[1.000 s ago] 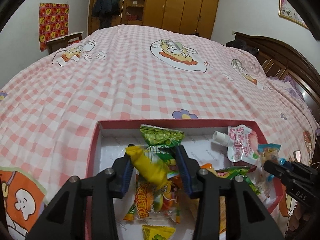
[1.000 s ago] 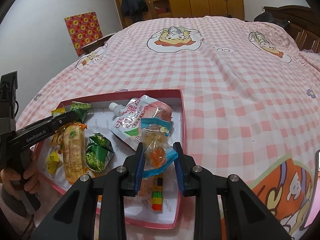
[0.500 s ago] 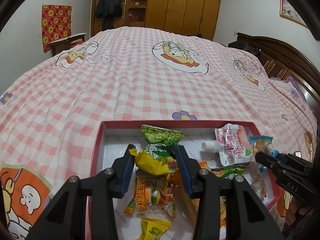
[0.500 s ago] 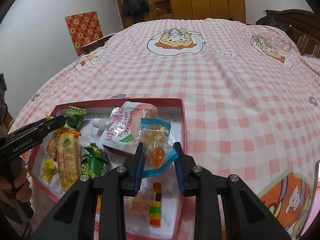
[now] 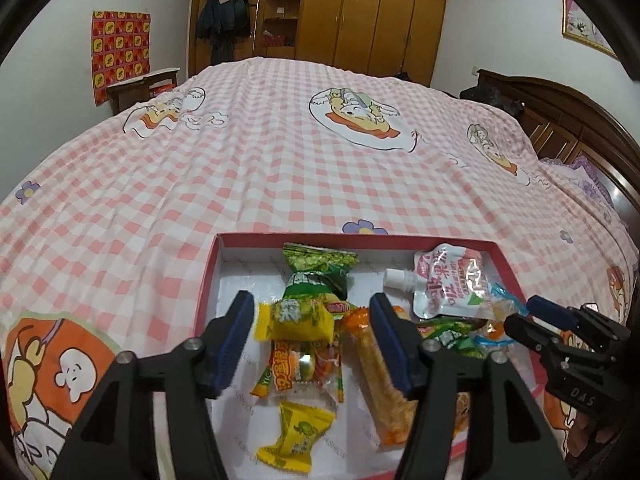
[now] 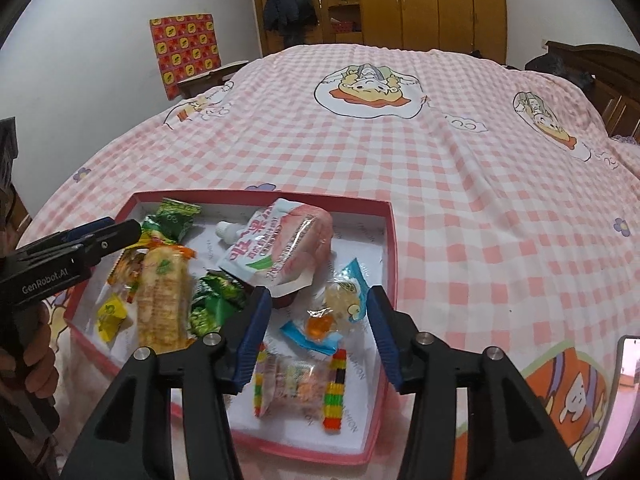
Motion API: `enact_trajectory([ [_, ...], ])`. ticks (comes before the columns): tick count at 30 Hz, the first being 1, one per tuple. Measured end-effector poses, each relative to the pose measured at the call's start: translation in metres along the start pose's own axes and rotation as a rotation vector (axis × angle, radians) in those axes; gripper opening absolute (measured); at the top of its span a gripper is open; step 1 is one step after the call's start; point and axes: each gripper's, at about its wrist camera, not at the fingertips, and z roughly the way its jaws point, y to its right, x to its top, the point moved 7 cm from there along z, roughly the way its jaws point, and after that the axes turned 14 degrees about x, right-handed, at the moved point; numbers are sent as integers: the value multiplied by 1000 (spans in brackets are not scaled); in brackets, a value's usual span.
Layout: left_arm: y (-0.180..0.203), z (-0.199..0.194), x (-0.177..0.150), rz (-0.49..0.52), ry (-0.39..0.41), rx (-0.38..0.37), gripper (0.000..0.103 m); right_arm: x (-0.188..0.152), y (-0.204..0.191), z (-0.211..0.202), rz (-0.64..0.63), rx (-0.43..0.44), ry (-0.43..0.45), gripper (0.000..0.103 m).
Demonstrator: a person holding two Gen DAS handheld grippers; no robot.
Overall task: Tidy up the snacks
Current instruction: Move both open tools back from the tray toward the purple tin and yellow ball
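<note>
Pink-rimmed box [image 5: 206, 280] is sitting on the checked bedspread [image 5: 280, 160] at the near edge, already holding what looks like every snack in view.

Left gripper [image 5: 312, 340] is just finishing opening; nothing is pinched. The yellow candy [image 5: 296, 318] is lying loose between the pads on top of the pile, left half of the box, just near of the green candy [image 5: 316, 264].

Right gripper [image 6: 316, 330] is likewise opening, jaws clear of the blue-edged jelly packet [image 6: 336, 316], which is resting in the right half, just right of the pink spout pouch [image 6: 280, 248].

Also lying inside: the long rice cracker [image 6: 162, 300], the rainbow-edged packet [image 6: 300, 384].

No loose snacks are showing on the bedspread, so judging collection as done or nearly so. Whether tidying or sorting inside the box is still left, can't tell.
</note>
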Motion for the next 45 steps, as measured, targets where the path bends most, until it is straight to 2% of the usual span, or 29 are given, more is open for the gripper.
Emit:
enact_trajectory([
  [5, 1, -15, -4, 15, 12, 5, 67, -2, -7, -11, 12, 15, 14, 60],
  [17, 5, -55, -26, 31, 7, 7, 69, -19, -35, -43, 4, 51, 37, 61],
  [34, 4, -78, -89, 9, -109, -18, 69, -74, -47, -61, 60, 63, 14, 61],
  [45, 12, -76, -125, 34, -179, -33, 69, -109, -38, -60, 106, 45, -65, 61],
])
